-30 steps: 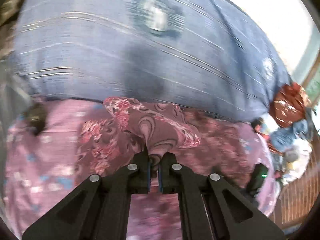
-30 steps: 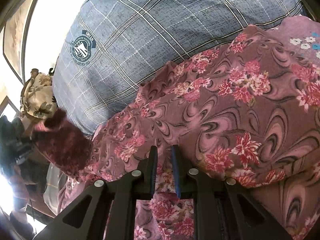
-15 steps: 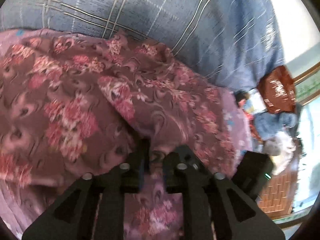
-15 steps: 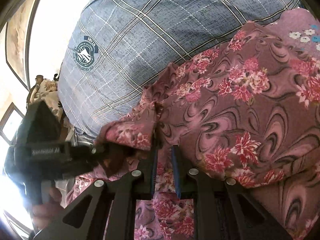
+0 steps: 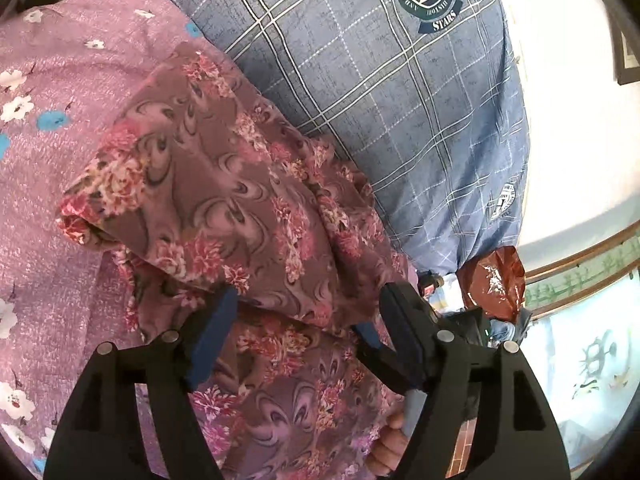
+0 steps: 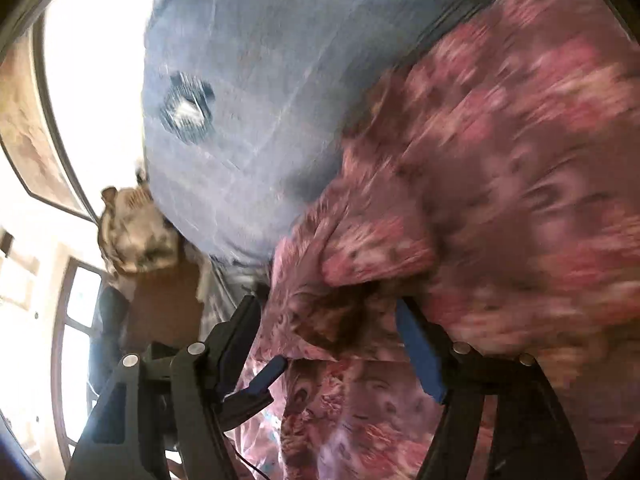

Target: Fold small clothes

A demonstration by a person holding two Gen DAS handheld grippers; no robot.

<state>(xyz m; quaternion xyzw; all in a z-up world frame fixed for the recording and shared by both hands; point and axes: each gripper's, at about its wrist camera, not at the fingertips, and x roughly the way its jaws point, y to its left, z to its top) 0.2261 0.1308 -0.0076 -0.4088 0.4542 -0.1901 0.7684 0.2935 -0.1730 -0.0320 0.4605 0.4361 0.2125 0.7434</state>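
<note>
1. In the left wrist view, the left gripper (image 5: 306, 320) is seen nearest the lens, angled down toward the floral garment (image 5: 224, 208). Its jaws are opening and stand wide apart; the blue pads (image 5: 210, 340) are not pressed on the cloth, though a folded edge of the garment lies between them.
2. Just right of the left gripper, part of the right gripper (image 5: 376, 344) is seen, with the fingers of a person's hand (image 5: 386, 444) wrapped around its handle below.
3. In the right wrist view, which is blurred by motion, the right gripper (image 6: 328, 324) is shown with its jaws opening and set wide. A bunched fold of the floral garment (image 6: 460, 208) lies between the pads (image 6: 420, 352) without being gripped.
4. The garment is laid in a loose fold on a pink flowered bedsheet (image 5: 52, 80).
5. Directly behind the garment, and touching its far edge, a blue plaid pillow (image 5: 360, 92) with a round crest is seen.
6. Beyond the pillow's right end, a reddish-brown bag (image 5: 494, 284) is visible; its contents cannot be told.
7. At the far left of the right wrist view, a leaf-patterned fabric bundle (image 6: 132, 232) is seen against a bright wall.
</note>
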